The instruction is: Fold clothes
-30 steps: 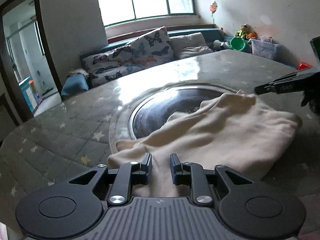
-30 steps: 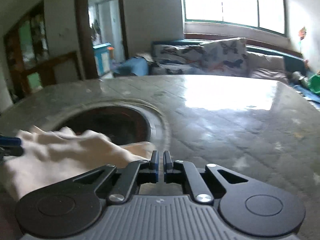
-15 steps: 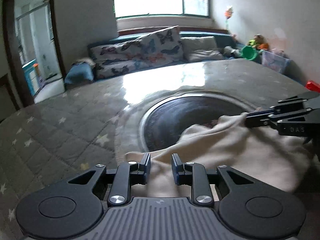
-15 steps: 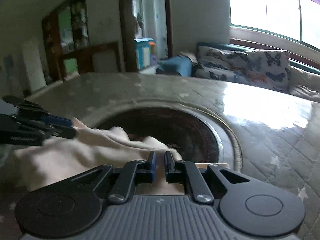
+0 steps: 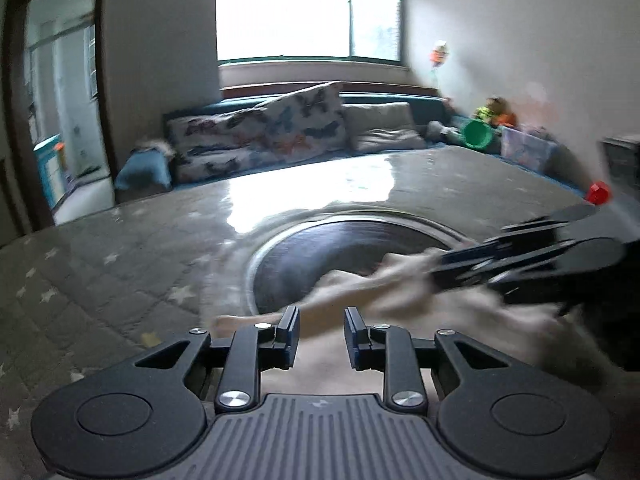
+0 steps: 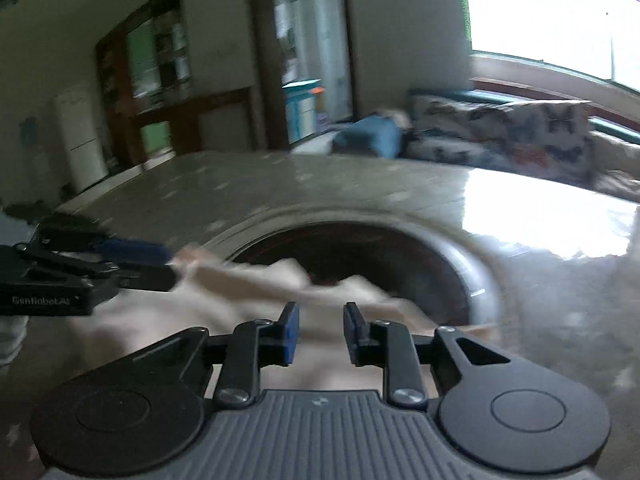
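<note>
A cream garment [image 5: 472,312] lies crumpled on the table, partly over a dark round recess [image 5: 344,248]. My left gripper [image 5: 321,334] is open just above the garment's near edge, with cloth showing below the gap. The right gripper [image 5: 438,270] reaches in from the right, its tips at the garment's far fold. In the right wrist view my right gripper [image 6: 321,336] is open over the garment [image 6: 256,280], with nothing clamped. The left gripper [image 6: 172,266] comes in from the left and touches the cloth's edge. Both views are motion-blurred.
The table [image 5: 120,272] has a grey star-quilted cover under a glossy top. A sofa with butterfly cushions [image 5: 260,140] stands behind it, with a green bucket [image 5: 478,134] and toys at the right. A red object [image 5: 598,192] is at the table's right edge, a doorway [image 5: 68,120] on the left.
My right gripper went from shut to open and swung left over the garment. The two grippers came closer together. The garment is more bunched than a second ago.
</note>
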Available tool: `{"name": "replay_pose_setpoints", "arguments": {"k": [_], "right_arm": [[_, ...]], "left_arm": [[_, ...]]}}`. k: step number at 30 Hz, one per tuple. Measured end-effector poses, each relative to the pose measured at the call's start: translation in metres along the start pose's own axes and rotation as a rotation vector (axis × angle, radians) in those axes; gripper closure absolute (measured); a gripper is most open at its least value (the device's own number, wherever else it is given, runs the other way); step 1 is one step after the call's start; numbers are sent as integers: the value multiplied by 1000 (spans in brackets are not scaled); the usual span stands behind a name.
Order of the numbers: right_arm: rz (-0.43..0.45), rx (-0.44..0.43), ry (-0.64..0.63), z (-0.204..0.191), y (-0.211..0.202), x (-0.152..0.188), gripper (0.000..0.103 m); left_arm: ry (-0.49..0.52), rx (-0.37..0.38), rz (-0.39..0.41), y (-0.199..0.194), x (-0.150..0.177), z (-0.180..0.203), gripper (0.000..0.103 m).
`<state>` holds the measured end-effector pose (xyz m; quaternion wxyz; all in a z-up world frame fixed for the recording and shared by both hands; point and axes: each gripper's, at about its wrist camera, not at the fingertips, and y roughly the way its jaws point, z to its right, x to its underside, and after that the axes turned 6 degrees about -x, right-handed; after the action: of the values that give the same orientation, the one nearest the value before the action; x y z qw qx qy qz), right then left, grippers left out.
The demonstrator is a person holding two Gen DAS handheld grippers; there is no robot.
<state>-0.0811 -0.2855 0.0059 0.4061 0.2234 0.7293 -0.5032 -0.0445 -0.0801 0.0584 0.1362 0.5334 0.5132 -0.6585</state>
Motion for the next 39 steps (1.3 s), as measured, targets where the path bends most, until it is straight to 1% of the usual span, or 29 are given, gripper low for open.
{"name": "replay_pose_setpoints", "arguments": {"k": [1, 3, 6, 8, 9, 13, 14, 15, 18, 23, 25, 27, 31, 34, 35, 37, 39], "right_arm": [[-8, -17, -8, -6, 1, 3, 78], [-16, -40, -28, -16, -1, 10, 70], [-15, -52, -72, -27, -10, 20, 68], [-17, -35, -124, -33, -19, 29, 66], [-19, -24, -140, -35, -21, 32, 66], [-11, -7, -112, -30, -34, 37, 63], [-9, -3, -105, -29, -37, 38, 62], [-7, 2, -97, -28, -40, 39, 61], [-1, 14, -74, -24, -50, 42, 61], [4, 33, -29, -16, -67, 49, 61], [-5, 37, 3, -7, -74, 55, 61], [-1, 30, 18, -4, -78, 58, 61], [3, 38, 4, -6, -79, 57, 59], [6, 42, 3, -7, -80, 57, 59], [8, 41, 6, -7, -80, 56, 59], [12, 40, 10, -6, -82, 56, 59], [17, 38, 14, -5, -83, 55, 59]], "left_arm": [[16, 6, 6, -6, 4, 6, 76], [40, 12, 11, -14, 14, 14, 76], [71, 0, 1, -22, 31, 22, 76], [66, -2, -13, -23, 40, 21, 70], [59, -7, -21, -24, 44, 19, 70], [19, -15, -13, -33, 49, 12, 70], [14, -17, -9, -35, 50, 11, 64], [10, -20, -5, -38, 51, 10, 61], [0, -28, -24, -36, 56, 6, 61], [-28, -10, -17, -42, 51, 1, 60], [-64, -10, -10, -42, 47, -5, 60], [-120, -13, -6, -39, 40, -15, 60], [-242, -3, -4, -18, 26, -39, 60], [-343, 29, -48, 3, 25, -59, 60], [-348, 18, -58, 9, 25, -63, 61], [-342, -32, -92, 18, 30, -69, 62], [-364, -37, -101, 19, 32, -75, 62]]}}
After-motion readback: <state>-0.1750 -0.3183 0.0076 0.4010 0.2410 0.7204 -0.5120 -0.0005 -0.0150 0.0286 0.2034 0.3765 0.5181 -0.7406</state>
